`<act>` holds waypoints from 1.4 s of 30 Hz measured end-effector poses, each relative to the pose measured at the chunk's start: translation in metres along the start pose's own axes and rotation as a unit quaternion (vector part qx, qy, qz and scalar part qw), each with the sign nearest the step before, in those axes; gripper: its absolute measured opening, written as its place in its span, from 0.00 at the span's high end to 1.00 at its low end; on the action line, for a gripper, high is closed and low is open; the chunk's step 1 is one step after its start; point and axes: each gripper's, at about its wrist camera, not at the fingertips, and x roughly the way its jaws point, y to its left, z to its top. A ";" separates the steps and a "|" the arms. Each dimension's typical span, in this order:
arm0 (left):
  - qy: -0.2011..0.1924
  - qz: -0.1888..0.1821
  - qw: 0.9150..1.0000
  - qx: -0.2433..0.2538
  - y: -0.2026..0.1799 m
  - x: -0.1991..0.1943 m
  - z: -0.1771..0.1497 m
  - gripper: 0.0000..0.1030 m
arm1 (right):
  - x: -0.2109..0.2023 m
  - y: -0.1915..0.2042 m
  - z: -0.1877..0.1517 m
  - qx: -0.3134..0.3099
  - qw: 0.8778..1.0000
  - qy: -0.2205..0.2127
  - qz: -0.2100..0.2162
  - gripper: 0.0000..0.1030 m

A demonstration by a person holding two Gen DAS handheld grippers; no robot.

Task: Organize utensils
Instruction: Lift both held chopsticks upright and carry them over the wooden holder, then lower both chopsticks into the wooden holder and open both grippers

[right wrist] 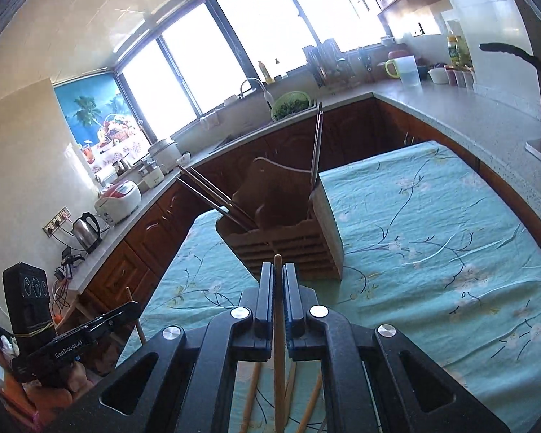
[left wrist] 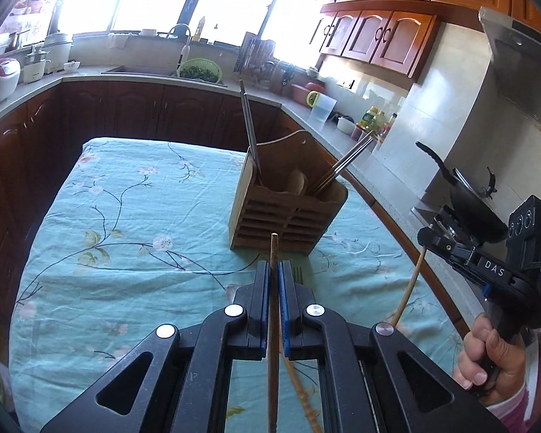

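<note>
A wooden utensil holder (left wrist: 288, 213) stands on the teal flowered tablecloth (left wrist: 133, 216), with metal chopsticks (left wrist: 249, 126) and a wooden spoon (left wrist: 297, 182) in it. My left gripper (left wrist: 274, 270) is shut on a wooden chopstick (left wrist: 273, 324), raised just before the holder. My right gripper (right wrist: 278, 274) is shut on another wooden chopstick (right wrist: 279, 342), in front of the holder (right wrist: 288, 231). The right gripper also shows at the right of the left wrist view (left wrist: 427, 238). More wooden utensils (right wrist: 250, 397) lie on the cloth under the right gripper.
A fork (left wrist: 298, 275) lies on the cloth by the left fingers. Kitchen counter (left wrist: 342, 133) runs around the table, with a sink (left wrist: 144, 70), green colander (left wrist: 200, 70), rice cookers (right wrist: 121, 198), kettle (right wrist: 86, 232) and a wok (left wrist: 465, 198).
</note>
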 end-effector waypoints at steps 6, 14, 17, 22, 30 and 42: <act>-0.025 -0.005 1.000 0.002 -0.001 -0.021 0.000 0.97 | -0.026 0.005 0.013 -0.008 0.999 -0.035 0.000 0.95; -0.047 -0.007 0.999 0.003 -0.001 -0.031 0.000 0.97 | -0.031 0.002 0.016 -0.008 0.999 -0.043 0.000 0.95; -0.048 -0.006 0.999 0.003 0.000 -0.030 0.001 0.97 | -0.030 0.000 0.017 -0.008 0.999 -0.042 0.001 0.95; -0.051 -0.006 0.999 0.002 -0.001 -0.030 0.003 0.97 | -0.030 0.000 0.017 -0.008 0.999 -0.044 0.000 0.95; -0.059 -0.006 0.998 0.002 -0.001 -0.030 0.007 0.97 | -0.030 0.000 0.017 -0.008 0.999 -0.044 0.000 0.95; -0.083 -0.007 0.997 -0.001 0.004 -0.026 0.019 0.97 | -0.028 0.006 0.034 -0.023 0.998 -0.063 0.000 0.95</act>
